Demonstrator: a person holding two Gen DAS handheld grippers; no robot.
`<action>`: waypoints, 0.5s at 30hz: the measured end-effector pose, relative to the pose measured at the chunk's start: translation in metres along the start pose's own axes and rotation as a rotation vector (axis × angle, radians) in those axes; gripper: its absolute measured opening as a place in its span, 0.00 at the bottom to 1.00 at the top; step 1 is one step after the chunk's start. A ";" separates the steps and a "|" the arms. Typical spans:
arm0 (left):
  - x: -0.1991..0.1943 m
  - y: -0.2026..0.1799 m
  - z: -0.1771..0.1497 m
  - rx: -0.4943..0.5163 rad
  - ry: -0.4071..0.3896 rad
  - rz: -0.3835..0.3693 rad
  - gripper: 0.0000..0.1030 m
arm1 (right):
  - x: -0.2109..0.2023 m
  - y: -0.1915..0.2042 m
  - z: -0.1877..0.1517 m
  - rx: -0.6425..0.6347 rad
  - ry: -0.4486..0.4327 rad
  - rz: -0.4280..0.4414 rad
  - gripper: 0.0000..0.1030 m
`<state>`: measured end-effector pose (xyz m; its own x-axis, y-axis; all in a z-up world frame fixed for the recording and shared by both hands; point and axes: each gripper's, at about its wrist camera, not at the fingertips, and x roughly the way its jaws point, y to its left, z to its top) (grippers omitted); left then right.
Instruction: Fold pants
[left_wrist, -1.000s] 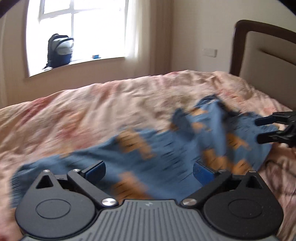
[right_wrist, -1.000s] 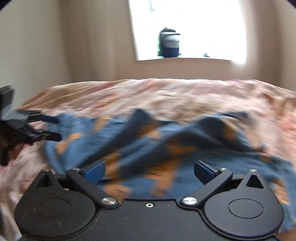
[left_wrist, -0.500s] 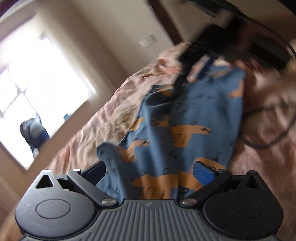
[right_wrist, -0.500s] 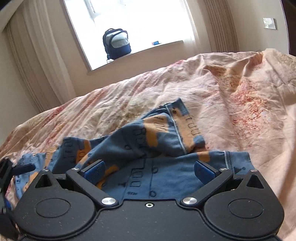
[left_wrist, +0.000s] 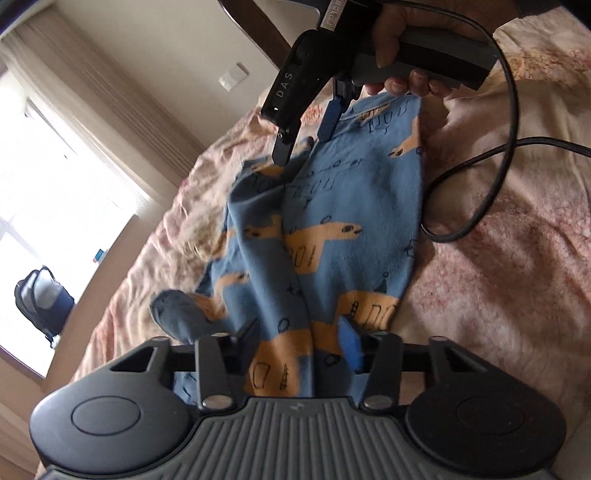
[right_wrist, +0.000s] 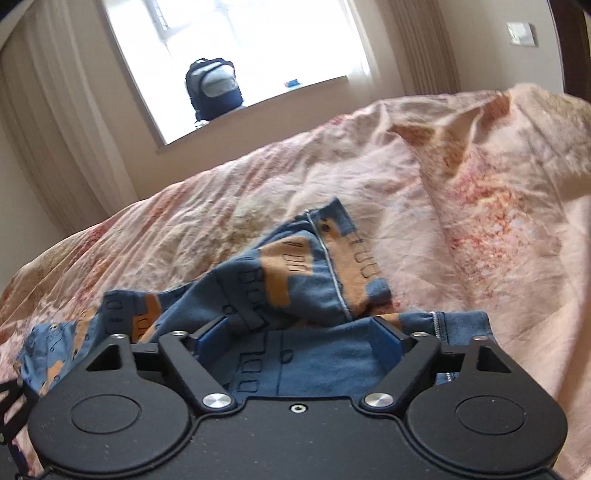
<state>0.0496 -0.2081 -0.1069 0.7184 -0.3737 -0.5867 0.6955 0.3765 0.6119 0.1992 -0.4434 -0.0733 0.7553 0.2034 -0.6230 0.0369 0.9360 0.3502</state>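
Note:
Blue pants with an orange animal print (left_wrist: 332, 229) lie crumpled on the pink bedspread and also show in the right wrist view (right_wrist: 295, 288). My left gripper (left_wrist: 299, 343) has its jaws partly closed around a bunched fold at the near end of the pants. My right gripper (right_wrist: 299, 339) is open, its blue pads either side of the flat waistband end. In the left wrist view the right gripper (left_wrist: 303, 144) hovers at the far end of the pants, held by a hand.
The pink floral bedspread (right_wrist: 461, 192) covers the bed. A black cable (left_wrist: 498, 177) loops over the bed beside the pants. A dark backpack (right_wrist: 214, 88) stands on the window sill. A wooden headboard (left_wrist: 258, 22) is behind.
The left gripper's jaws have narrowed onto the pants fold. The right gripper has stayed over the waistband end, a little closer to the cloth.

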 end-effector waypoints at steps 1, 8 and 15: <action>0.001 0.001 -0.001 0.001 0.006 -0.003 0.41 | 0.002 -0.002 0.002 0.022 0.005 0.001 0.79; 0.004 0.008 -0.003 -0.041 0.041 -0.031 0.12 | 0.016 -0.026 0.009 0.240 0.046 0.042 0.77; 0.003 0.043 -0.008 -0.255 0.054 -0.116 0.03 | 0.024 -0.038 0.016 0.329 0.050 0.028 0.57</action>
<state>0.0818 -0.1865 -0.0863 0.6285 -0.3837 -0.6766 0.7478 0.5372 0.3901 0.2267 -0.4786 -0.0905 0.7262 0.2494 -0.6406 0.2318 0.7884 0.5698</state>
